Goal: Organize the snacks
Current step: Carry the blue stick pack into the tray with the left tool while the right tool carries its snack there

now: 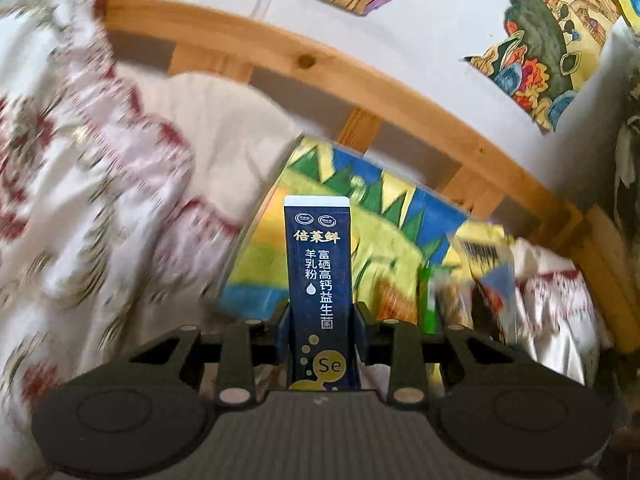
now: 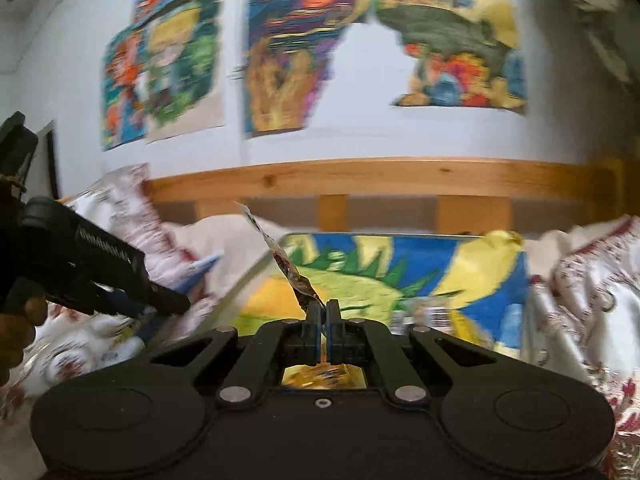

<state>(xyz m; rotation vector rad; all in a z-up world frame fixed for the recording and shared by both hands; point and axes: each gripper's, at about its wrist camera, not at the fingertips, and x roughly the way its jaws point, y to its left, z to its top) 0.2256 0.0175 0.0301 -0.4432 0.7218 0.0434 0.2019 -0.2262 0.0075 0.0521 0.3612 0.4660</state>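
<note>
Both grippers are loaded for sorting: left gripper (image 1: 320, 316) clamps a navy sachet (image 1: 318, 280) upright; right gripper (image 2: 321, 312) pinches a thin wrapper (image 2: 280, 258).

- Ahead of me a wooden rail (image 2: 384, 178) runs left to right along the far wall.
- Above it I see colourful drawings (image 2: 296, 48) on that wall.
- A floral cloth (image 1: 92, 184) lies rumpled near my left.
- Another painted sheet (image 2: 392, 276) lies flat below the rail.

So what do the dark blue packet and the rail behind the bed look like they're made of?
Dark blue packet: probably glossy printed plastic or foil film; flat, with a white sealed top edge. Rail: wood, likely varnished pine, warm orange with visible knots.
</note>
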